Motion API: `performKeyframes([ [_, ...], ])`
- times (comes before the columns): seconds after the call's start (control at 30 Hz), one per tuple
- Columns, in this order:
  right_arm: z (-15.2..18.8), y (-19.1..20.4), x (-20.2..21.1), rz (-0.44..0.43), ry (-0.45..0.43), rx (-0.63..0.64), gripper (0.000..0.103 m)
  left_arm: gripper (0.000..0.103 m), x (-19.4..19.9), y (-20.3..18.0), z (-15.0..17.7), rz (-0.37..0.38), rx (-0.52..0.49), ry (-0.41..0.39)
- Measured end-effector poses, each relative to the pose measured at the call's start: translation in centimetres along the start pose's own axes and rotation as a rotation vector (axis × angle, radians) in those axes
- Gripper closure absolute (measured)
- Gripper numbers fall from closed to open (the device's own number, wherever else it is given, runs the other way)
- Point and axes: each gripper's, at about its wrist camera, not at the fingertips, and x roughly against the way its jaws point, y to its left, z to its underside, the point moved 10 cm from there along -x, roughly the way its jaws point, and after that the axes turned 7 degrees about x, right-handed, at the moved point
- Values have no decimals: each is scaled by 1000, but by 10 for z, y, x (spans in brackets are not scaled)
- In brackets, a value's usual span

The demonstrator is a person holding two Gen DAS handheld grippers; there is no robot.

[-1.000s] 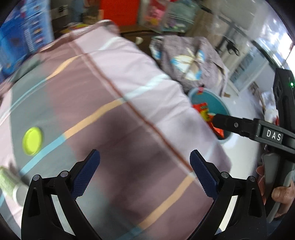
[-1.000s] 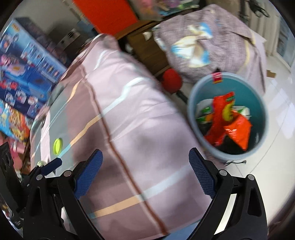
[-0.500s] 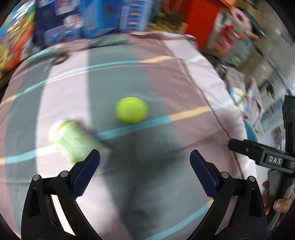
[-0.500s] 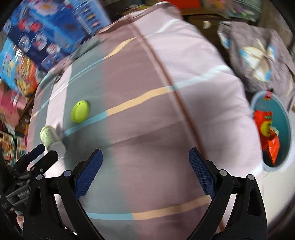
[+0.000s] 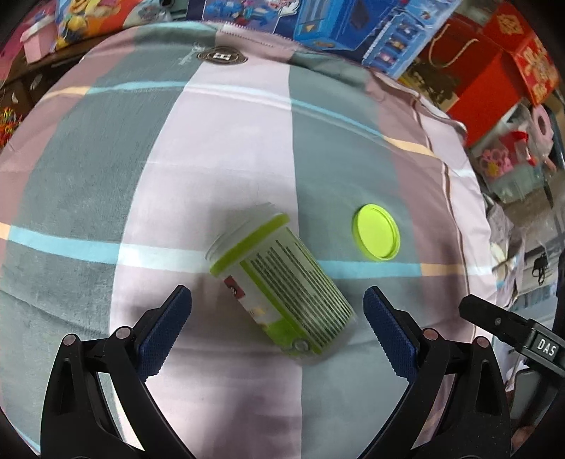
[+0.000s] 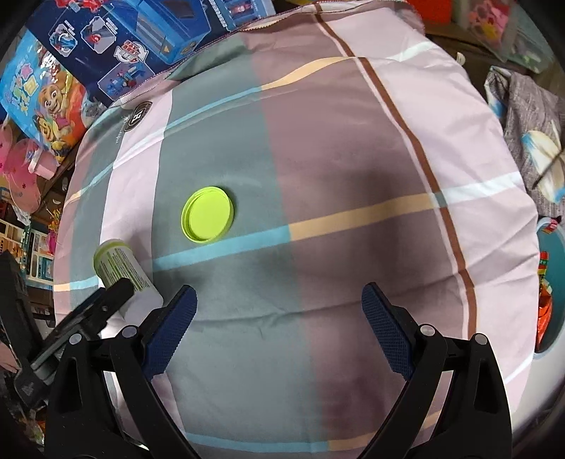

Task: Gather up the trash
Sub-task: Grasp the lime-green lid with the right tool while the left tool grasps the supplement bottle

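A green and white plastic tub [image 5: 282,282] lies on its side on the checked cloth, open mouth pointing up-left. Its round lime lid [image 5: 376,232] lies flat a little to its right. My left gripper [image 5: 277,325] is open, with the tub's base between its fingers, not touching. In the right wrist view the tub [image 6: 122,270] is at the left, partly behind the left gripper's finger, and the lid [image 6: 207,214] lies up-left of my right gripper [image 6: 279,319], which is open and empty above the cloth. The blue trash bin [image 6: 551,293] holding red wrappers shows at the right edge.
The table is covered by a pink, grey and brown checked cloth [image 6: 353,176]. Toy boxes [image 5: 353,24] and red boxes [image 5: 494,70] line the far side. A grey patterned bundle [image 6: 529,106] lies beyond the table's right edge. The right gripper's finger [image 5: 508,325] shows at right.
Both grippers have swung from the bin side back over the table. The left gripper has closed in on the tub, which now lies between its fingers.
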Motion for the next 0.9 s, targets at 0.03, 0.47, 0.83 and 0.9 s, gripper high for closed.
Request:
performKeyframes([
  [0.03, -1, 1, -2, 0, 2, -2, 13, 7, -3, 0, 0, 1, 1, 5],
  [0.47, -21, 12, -25, 36, 15, 18, 13, 46, -24, -12, -11, -18, -168, -14],
  [0.83, -48, 71, -72, 60, 21, 170, 27, 45, -15, 33, -39, 30, -138, -13],
  [0.9, -48, 73, -79, 68, 30, 177, 30, 45, -13, 37, -40, 29, -141, -16],
])
